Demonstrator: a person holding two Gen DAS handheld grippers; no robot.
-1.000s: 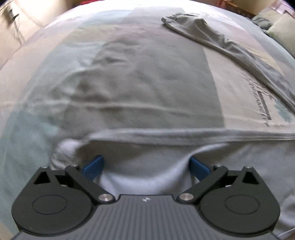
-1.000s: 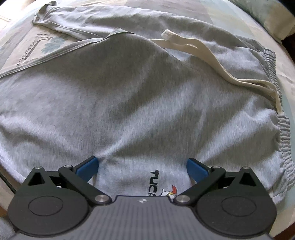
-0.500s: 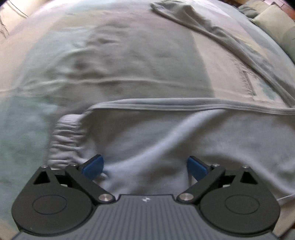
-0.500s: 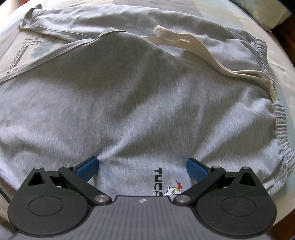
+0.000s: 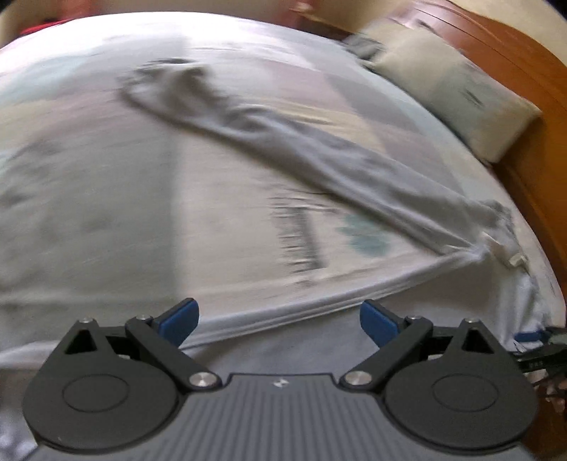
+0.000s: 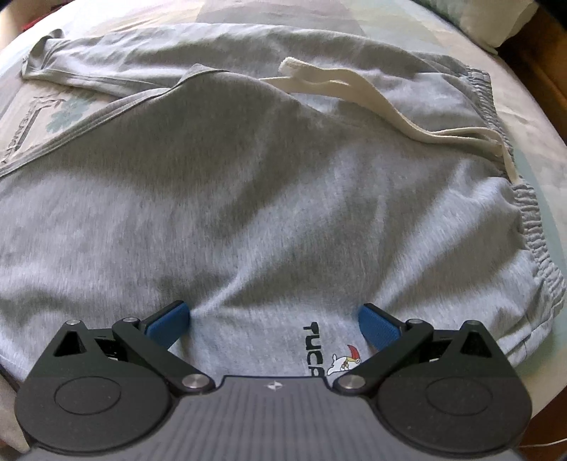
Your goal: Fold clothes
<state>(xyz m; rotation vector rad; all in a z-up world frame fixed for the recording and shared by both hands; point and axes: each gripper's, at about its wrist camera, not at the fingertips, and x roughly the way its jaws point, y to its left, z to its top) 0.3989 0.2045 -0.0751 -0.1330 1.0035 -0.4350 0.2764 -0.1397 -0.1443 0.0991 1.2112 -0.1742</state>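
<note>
Grey sweatpants (image 6: 265, 195) lie spread on the bed, with a cream drawstring (image 6: 372, 95) across the top and the elastic waistband (image 6: 531, 227) at the right. My right gripper (image 6: 274, 322) stands open low over the hip, its blue pads either side of a small printed logo (image 6: 329, 351). In the blurred left wrist view my left gripper (image 5: 280, 319) is open above the near leg's edge (image 5: 301, 305), nothing gripped. The far leg (image 5: 283, 134) runs diagonally away to the upper left.
The patterned bedsheet (image 5: 88, 195) stretches to the left of the pants. A pillow (image 5: 453, 88) lies at the back right against a wooden headboard (image 5: 531, 71). Another pillow corner (image 6: 496, 21) shows in the right wrist view.
The left gripper has swung up and to the right along the near leg, so the leg's cuff has left view and the pillow and headboard have come in. The right gripper has hardly moved.
</note>
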